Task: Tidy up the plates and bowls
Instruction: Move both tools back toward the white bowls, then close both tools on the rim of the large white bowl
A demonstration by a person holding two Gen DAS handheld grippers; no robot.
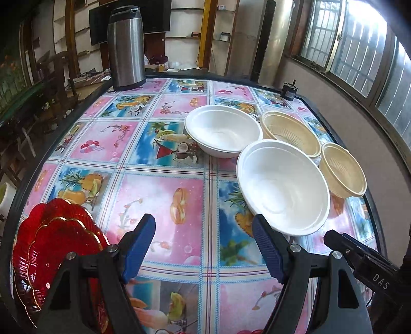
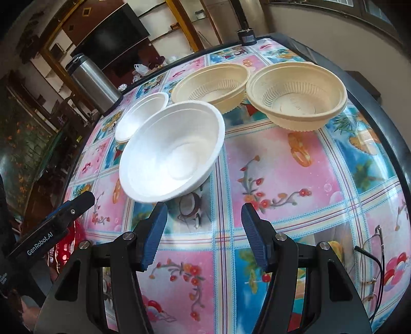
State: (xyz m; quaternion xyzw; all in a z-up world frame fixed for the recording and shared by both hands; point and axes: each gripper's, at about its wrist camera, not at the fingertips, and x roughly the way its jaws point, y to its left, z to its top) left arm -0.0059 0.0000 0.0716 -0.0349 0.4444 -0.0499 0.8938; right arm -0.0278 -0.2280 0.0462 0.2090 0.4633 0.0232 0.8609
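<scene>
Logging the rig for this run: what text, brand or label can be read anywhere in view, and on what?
"DAS": on the right gripper body, cut off at the edge of the left wrist view.
"GenRobot.AI": on the left gripper body, right wrist view.
Embossed letters in the nearer cream bowl: too faint to read.

Looking like a lived-in home dining room: tabletop [image 1: 159,200] wearing a glossy fruit-and-flower oilcloth, steel thermos jug [image 1: 125,46] standing at its far left corner, dark television [image 1: 128,20] hanging on the wall behind, wooden shelving [image 1: 213,38] lining the back, barred windows [image 1: 354,43] running along the right side, folded eyeglasses [image 2: 372,259] lying near the right edge.
</scene>
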